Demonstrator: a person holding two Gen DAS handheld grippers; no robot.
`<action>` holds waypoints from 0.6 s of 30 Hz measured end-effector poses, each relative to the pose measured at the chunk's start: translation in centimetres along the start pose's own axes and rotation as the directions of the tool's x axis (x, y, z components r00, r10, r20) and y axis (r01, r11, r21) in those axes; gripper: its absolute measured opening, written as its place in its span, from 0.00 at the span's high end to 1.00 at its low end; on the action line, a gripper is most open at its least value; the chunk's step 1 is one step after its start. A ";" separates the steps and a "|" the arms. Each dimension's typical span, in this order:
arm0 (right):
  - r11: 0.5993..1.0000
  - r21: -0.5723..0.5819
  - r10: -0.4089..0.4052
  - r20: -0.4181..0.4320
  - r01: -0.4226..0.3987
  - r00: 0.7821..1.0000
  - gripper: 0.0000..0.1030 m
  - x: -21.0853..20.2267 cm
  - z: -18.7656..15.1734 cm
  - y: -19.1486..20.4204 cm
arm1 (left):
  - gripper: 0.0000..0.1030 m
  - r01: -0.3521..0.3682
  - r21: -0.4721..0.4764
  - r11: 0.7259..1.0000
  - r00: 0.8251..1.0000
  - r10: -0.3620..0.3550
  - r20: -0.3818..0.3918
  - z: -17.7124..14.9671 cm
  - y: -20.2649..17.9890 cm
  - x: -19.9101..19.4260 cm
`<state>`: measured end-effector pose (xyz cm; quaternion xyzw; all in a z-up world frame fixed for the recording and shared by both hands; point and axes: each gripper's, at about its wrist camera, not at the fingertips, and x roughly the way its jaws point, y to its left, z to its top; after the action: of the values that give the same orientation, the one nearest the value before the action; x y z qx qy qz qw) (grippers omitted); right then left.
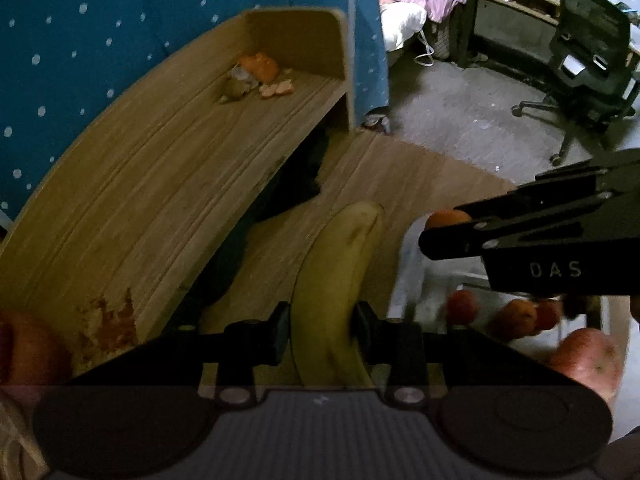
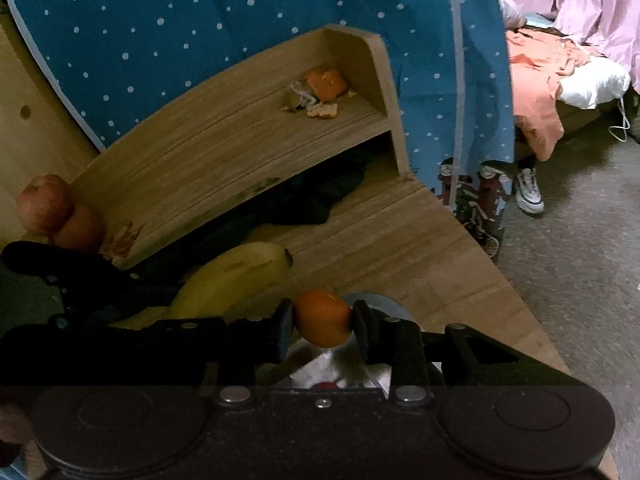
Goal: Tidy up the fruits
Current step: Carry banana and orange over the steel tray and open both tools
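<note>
The left gripper (image 1: 322, 330) is clamped on a soft, bruisable banana (image 1: 336, 288) at mid-length, pointing toward twelve o'clock. The right gripper (image 2: 323, 326) pinches a small, round orange (image 2: 323, 317) across its middle; it looks light, and could roll free.

The long yellow banana (image 1: 336, 280) sits clamped lengthwise above the wooden desk (image 1: 408, 176), tip toward the desk's shelf. The small round orange (image 2: 323, 317) is pinched just right of it. Red apples (image 1: 516, 316) cluster low, off the desk's right edge.
</note>
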<state>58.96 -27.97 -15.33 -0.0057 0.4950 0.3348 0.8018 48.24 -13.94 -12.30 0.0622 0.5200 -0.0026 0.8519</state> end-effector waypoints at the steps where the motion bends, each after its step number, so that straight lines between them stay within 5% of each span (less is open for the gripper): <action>1: 1.000 0.004 -0.005 0.004 0.005 1.000 0.67 -0.4 -0.3 -0.1 | 0.63 0.007 0.001 1.000 1.000 -0.007 0.005 0.0 -0.2 -0.2; 18: 0.992 0.097 -0.083 0.003 0.083 0.997 0.67 -6.3 -6.7 -1.1 | 0.63 0.111 0.014 0.994 0.993 -0.112 0.038 -2.7 -4.2 -4.4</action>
<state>52.42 -34.41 -14.11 0.0138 0.5072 0.2766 0.8161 43.53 -18.13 -10.00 0.0380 0.5059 -0.0544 0.8601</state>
